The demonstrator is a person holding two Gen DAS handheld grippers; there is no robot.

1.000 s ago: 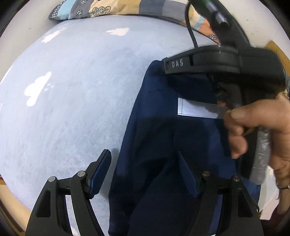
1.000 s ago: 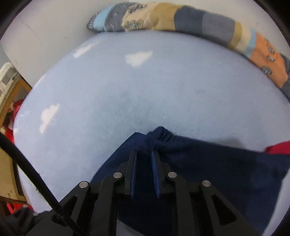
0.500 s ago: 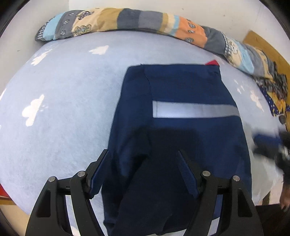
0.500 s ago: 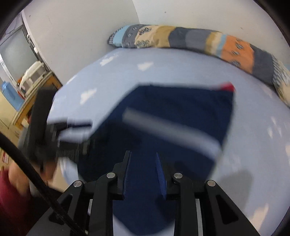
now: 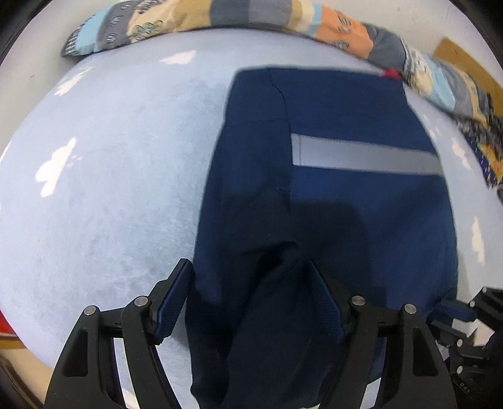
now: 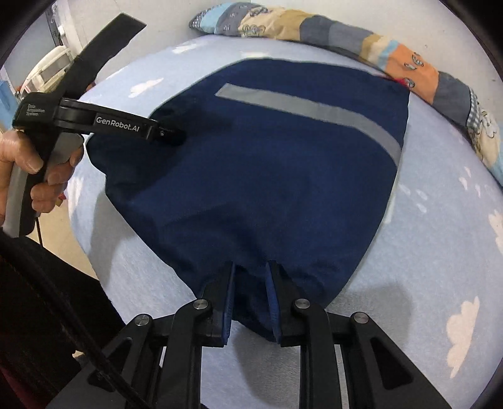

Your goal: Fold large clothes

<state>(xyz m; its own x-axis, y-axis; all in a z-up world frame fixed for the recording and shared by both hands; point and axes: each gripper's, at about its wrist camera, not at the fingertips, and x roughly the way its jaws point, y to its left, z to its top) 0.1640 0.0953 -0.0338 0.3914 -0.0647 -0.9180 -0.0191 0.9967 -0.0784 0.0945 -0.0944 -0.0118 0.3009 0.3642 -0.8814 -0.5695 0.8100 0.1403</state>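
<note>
A navy garment with a grey reflective stripe lies flat on the light blue cloud-print sheet, its left side folded inward. My left gripper is open, its fingers spread wide over the near left fold with cloth beneath them. In the right wrist view the garment fills the middle. My right gripper is closing on the near hem, with bunched cloth between the pads. A hand holds the left tool at the garment's left edge.
A patchwork quilt roll lines the far edge of the bed. The sheet drops off at the near left to bare floor. A wooden board leans at the far right.
The right gripper let go of the far corner, swept back across the garment and now closes on the near hem. The left gripper stayed wide over the near left fold.
</note>
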